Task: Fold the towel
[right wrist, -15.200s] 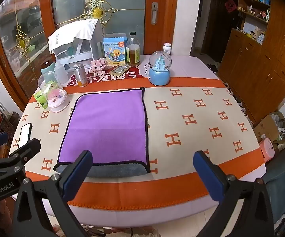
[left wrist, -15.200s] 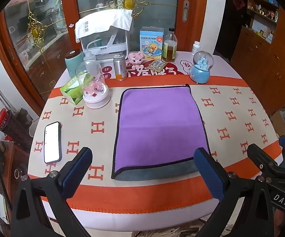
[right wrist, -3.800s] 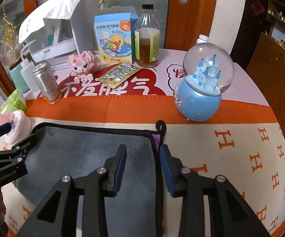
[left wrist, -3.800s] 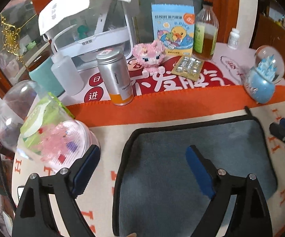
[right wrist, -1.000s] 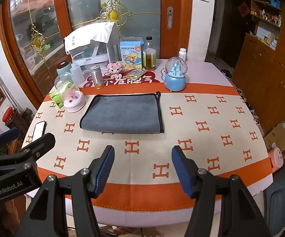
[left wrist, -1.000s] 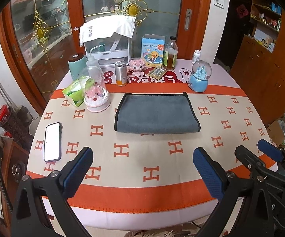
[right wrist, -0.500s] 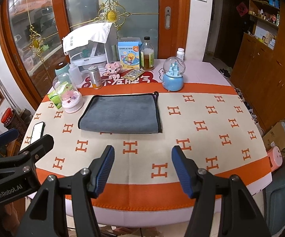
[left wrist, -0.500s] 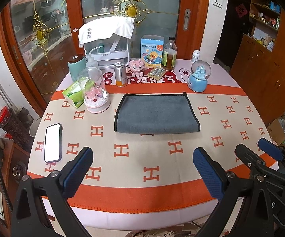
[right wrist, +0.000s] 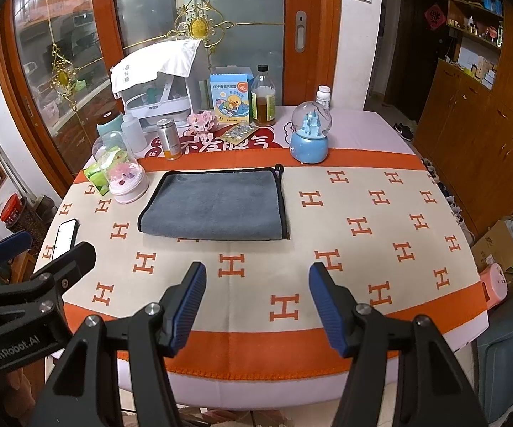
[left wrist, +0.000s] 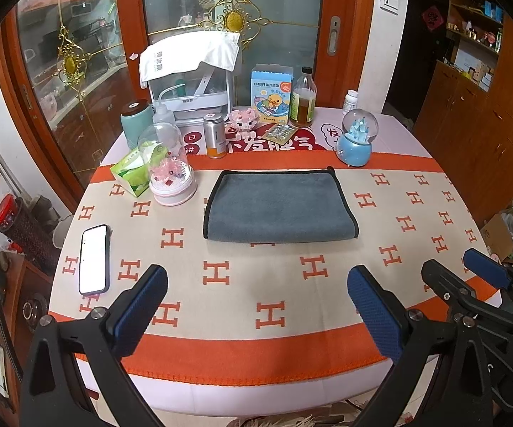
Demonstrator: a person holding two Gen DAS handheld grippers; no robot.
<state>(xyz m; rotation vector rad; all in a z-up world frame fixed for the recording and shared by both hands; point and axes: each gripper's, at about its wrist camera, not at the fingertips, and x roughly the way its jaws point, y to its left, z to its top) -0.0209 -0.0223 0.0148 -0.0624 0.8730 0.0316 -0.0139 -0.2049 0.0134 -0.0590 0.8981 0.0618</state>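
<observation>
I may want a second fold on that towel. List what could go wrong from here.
1. The towel lies close to the glass dome on its left; a left claw reaching for that edge might bump the dome.
2. The snow globe stands just beyond the towel's far right corner; a swing of the right claw there could tip it.
3. The phone lies near the table's left edge and could get nudged off.

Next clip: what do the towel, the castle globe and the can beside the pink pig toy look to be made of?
Towel: soft napped cloth, likely microfibre; matte grey pile, black stitched edging.
Castle globe: clear glossy dome, glass or plastic, cannot tell which; shiny blue base, possibly ceramic.
Can: brushed metal look, probably aluminium, with an orange band at the bottom.
</observation>
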